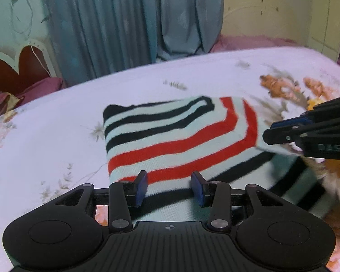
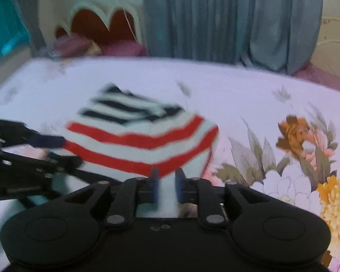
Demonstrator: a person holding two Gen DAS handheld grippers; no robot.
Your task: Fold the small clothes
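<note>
A small striped garment (image 1: 170, 140), pale mint with black and red stripes, lies partly folded on the bed; it also shows in the right wrist view (image 2: 138, 140), blurred. My left gripper (image 1: 168, 187) has its jaws apart with the near edge of the garment between them. My right gripper (image 2: 166, 187) is shut on a lifted edge of the garment. In the left wrist view the right gripper (image 1: 281, 133) comes in from the right, pinching the garment's corner. In the right wrist view the left gripper (image 2: 63, 149) shows at the left edge.
The bed sheet (image 1: 56, 136) is pale lilac with orange and yellow flower prints (image 2: 333, 199) on the right side. Blue-grey curtains (image 1: 133, 22) hang behind the bed. A headboard (image 1: 18, 68) and purple pillows (image 1: 40, 86) are at the far left.
</note>
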